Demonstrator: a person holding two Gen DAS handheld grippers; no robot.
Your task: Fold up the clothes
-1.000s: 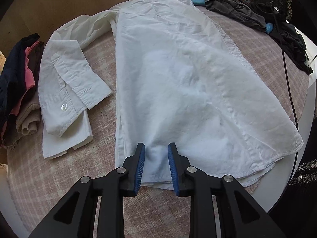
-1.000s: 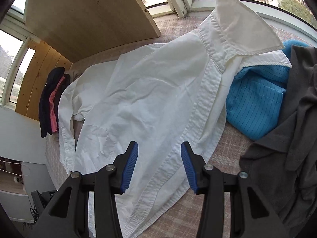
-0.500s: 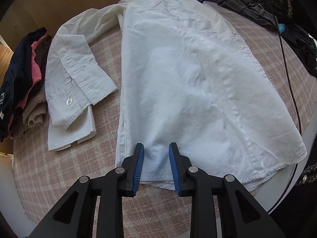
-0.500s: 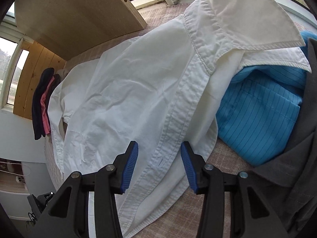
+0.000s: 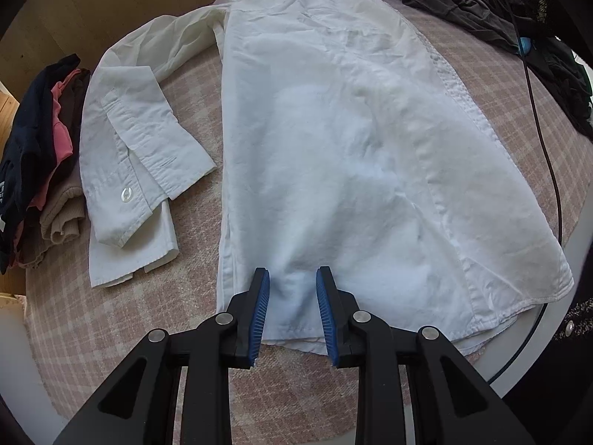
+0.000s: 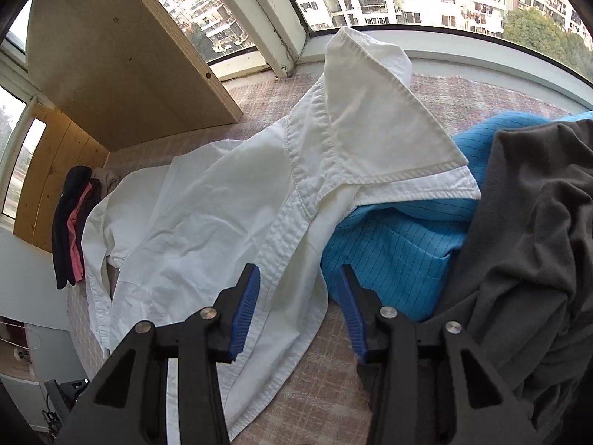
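Rumpled white cotton shirt (image 5: 333, 141) lies ahead of the left claw (image 5: 292, 289), jaws parted, empty; right claw (image 6: 300, 289) gapes wide over its stitched placket, holding nothing; ribbed blue pads.

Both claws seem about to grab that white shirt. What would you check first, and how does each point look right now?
1. Left claw open over the hem: ok.
2. Right claw open astride the button edge near the collar: ok.
3. White shirt lying flat: not ok, wrinkled, one sleeve folded beside it.
4. Collar end free of other clothes: not ok, it overlaps the blue garment.
5. Claws touching the fabric: cannot tell.
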